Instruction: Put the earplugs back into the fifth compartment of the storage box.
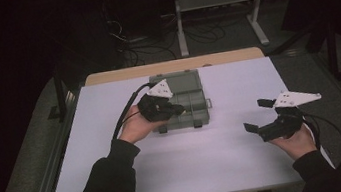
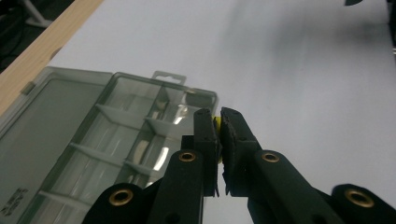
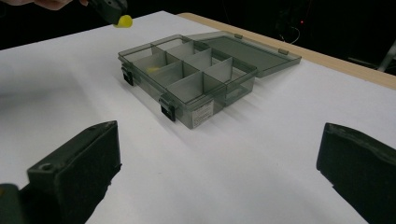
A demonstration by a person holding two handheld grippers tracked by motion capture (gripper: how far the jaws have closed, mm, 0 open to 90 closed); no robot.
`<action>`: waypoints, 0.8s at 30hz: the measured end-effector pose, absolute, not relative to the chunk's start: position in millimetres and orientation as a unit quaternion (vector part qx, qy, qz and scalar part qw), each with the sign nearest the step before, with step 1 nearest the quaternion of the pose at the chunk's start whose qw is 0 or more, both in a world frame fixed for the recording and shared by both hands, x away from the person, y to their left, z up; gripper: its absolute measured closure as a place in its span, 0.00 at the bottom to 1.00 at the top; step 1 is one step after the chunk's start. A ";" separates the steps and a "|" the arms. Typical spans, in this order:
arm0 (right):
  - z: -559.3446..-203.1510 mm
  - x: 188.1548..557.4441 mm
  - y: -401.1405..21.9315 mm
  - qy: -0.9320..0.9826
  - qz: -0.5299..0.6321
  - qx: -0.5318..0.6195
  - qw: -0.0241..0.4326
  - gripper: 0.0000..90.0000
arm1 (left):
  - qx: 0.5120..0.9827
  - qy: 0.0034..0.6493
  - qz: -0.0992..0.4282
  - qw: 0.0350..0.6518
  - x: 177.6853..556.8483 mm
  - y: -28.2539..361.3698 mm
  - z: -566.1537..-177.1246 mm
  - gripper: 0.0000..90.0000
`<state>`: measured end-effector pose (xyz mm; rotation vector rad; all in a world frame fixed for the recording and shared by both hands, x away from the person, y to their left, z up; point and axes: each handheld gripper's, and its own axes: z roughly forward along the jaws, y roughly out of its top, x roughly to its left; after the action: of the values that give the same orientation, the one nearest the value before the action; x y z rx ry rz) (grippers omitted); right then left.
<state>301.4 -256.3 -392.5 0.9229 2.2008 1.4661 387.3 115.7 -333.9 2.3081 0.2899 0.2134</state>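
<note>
Left gripper (image 1: 176, 109), held in the person's left hand (image 1: 137, 125): jaws nearly closed, clamped on a small yellow piece (image 2: 217, 123) that sits pinched between the two pads close to their tips. In the right gripper view the same yellow piece (image 3: 123, 21) protrudes from the jaw tips of that gripper (image 3: 112, 11), clear of the surface below it.

Directly beneath and beside the left gripper lies a smoky transparent compartment box (image 1: 195, 103), its hinged lid (image 2: 42, 107) folded flat open on the side away from the person. In the left gripper view the box lies left of the jaws, with its near corner just behind the tips; internal dividers (image 2: 116, 112) split it into several cells. A faint yellowish item (image 3: 154, 69) rests in one cell near the latch side; what it is cannot be told. Two dark latches (image 3: 168, 111) line the front wall.

Right gripper (image 1: 258, 115), held in the right hand (image 1: 296, 141), well apart from the box on the side opposite the left gripper: jaws spread wide, nothing between them, over bare white table (image 1: 207, 156). From this gripper the box lies ahead, beyond the jaws.
</note>
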 end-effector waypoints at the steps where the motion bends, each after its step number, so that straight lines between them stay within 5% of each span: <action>1: -392.5 301.4 -256.4 0.774 0.516 0.325 0.170 0.00 | 0.907 0.123 0.086 0.393 391.1 119.8 -334.2 0.95; 24: -393.0 301.6 -256.5 0.775 0.515 0.326 0.168 0.00 | 0.897 0.188 0.097 0.388 409.3 162.0 -346.8 0.95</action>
<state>301.6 -256.5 -393.0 0.9276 2.2041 1.4639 409.3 162.0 -346.8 2.2819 0.4781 0.2475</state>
